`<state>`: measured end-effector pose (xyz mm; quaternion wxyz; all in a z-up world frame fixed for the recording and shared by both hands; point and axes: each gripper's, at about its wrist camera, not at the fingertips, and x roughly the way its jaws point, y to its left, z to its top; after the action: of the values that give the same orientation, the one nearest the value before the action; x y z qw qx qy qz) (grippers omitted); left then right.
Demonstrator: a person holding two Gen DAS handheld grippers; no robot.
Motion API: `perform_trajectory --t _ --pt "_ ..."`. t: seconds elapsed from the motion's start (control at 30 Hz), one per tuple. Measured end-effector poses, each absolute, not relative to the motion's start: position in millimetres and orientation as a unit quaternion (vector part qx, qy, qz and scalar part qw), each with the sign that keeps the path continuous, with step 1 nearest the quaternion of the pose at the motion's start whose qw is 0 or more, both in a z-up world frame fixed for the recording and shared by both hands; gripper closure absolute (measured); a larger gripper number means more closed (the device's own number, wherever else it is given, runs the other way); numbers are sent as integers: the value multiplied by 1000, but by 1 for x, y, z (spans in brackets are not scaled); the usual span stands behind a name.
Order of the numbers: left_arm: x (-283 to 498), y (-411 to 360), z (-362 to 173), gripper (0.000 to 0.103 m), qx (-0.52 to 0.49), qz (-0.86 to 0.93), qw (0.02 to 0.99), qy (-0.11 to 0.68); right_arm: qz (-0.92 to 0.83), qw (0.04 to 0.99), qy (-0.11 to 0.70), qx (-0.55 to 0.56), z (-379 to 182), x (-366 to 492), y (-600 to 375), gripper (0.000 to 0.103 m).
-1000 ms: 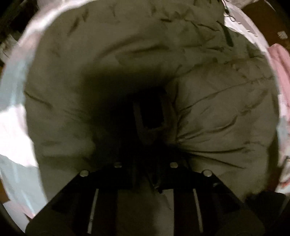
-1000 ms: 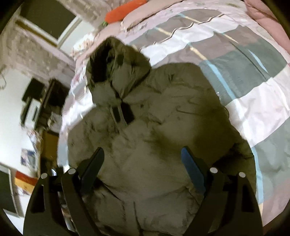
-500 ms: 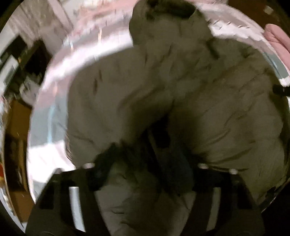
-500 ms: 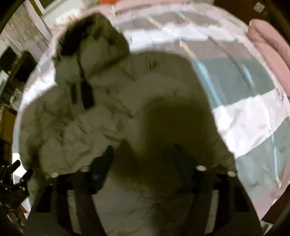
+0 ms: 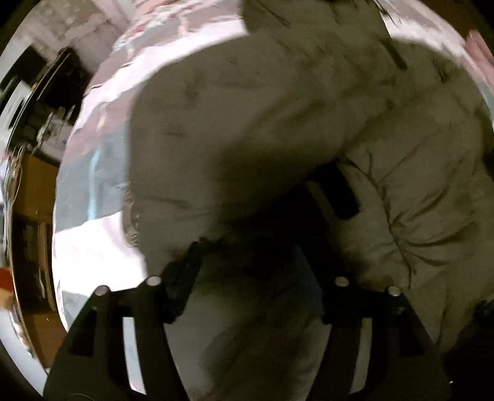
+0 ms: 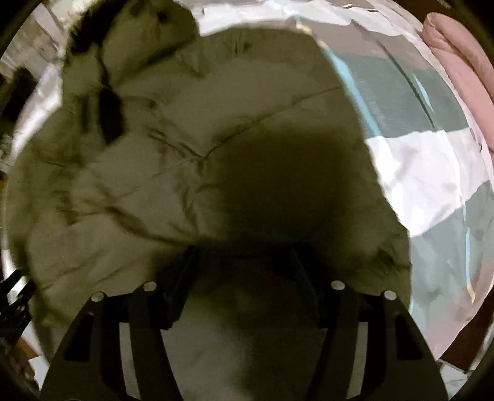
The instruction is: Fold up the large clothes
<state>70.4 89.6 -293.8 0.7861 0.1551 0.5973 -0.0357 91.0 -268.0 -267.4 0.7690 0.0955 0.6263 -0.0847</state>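
Your jaws spread wide on both the left gripper (image 5: 250, 262) and right gripper (image 6: 244, 262) over one jacket (image 6: 191, 148); only the right wrist view shows its hood (image 6: 136, 27).

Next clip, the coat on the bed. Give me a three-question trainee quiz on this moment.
1. True or false: the puffer coat lies on a striped bedspread.
2. What pink thing lies at the bed's far right edge in the right wrist view?
3. The right tool is: A) wide open, low over the coat; B) shut on the hood; C) out of view.

Key: 1 true. 2 a folded pink blanket. 3 A.
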Motion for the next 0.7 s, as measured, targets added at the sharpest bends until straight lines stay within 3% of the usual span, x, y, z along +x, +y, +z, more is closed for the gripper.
perform_trajectory --t 0.17,0.3,0.53,0.7 --pt "71 141 -303 37 72 -5 757 649 -139 757 624 136 -265 59 -318 40" --pt "59 152 -338 31 123 5 731 672 -141 730 651 154 -293 52 -332 40" --pt "51 157 -355 21 156 20 719 677 -167 699 684 125 -329 45 -341 42" --pt "31 156 -319 35 145 14 735 662 -156 727 659 110 -289 20 -325 41"
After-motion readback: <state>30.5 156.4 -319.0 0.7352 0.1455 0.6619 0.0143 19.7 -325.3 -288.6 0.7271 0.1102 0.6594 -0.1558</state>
